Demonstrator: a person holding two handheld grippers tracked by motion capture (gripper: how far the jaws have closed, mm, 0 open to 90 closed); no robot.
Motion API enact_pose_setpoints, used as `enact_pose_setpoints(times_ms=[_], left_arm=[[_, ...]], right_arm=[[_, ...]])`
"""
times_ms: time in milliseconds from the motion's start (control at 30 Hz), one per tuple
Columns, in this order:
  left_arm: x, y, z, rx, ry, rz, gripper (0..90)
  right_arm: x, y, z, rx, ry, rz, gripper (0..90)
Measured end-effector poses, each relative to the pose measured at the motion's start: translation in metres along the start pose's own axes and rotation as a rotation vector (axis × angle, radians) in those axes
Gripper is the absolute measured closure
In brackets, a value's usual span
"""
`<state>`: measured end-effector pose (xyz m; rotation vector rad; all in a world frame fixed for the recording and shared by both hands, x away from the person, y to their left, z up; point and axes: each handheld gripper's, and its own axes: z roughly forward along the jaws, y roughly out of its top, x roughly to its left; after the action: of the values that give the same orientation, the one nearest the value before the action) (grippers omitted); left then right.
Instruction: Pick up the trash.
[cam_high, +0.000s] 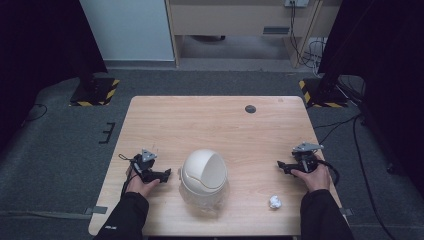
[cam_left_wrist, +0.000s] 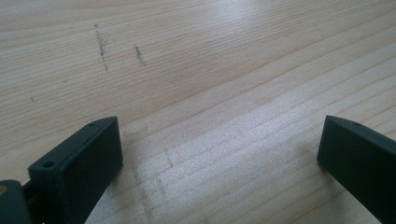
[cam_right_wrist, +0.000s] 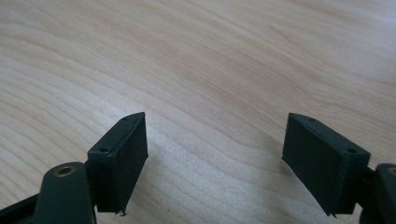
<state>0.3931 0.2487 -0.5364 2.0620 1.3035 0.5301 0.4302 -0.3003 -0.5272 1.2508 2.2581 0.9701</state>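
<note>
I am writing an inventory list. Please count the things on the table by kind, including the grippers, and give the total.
Bin with a dome lid: 1
Crumpled paper ball: 1
Grippers: 2, the left gripper and the right gripper, both open and holding nothing
Total: 4

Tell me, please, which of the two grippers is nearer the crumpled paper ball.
The right gripper: the paper ball lies just in front of that forearm, while the left gripper sits beyond the domed bin.
</note>
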Motion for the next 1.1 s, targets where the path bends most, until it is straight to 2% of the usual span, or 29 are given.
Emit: enact_pose_setpoints(times_ms=[500,667,867,1100], left_arm=[[-0.001,0.000,0.000,-0.001,-0.001,-0.001,0.0],[-0.001,0.000,0.000,-0.001,-0.001,0.000,0.0],[-0.001,0.000,0.000,-0.001,-0.001,0.000,0.0],[-0.001,0.000,0.000,-0.001,-0.001,0.000,0.0]], right_arm=[[0.001,0.018,-0.027,-0.161,-0.002,0.055,21.0],[0.005,0.026,-0.034,-0.200,0.019,0.048,19.9],[0.016,0.045,-0.049,-0.284,0.067,0.038,19.3],[0.029,0.063,-0.064,-0.349,0.091,0.005,18.3]])
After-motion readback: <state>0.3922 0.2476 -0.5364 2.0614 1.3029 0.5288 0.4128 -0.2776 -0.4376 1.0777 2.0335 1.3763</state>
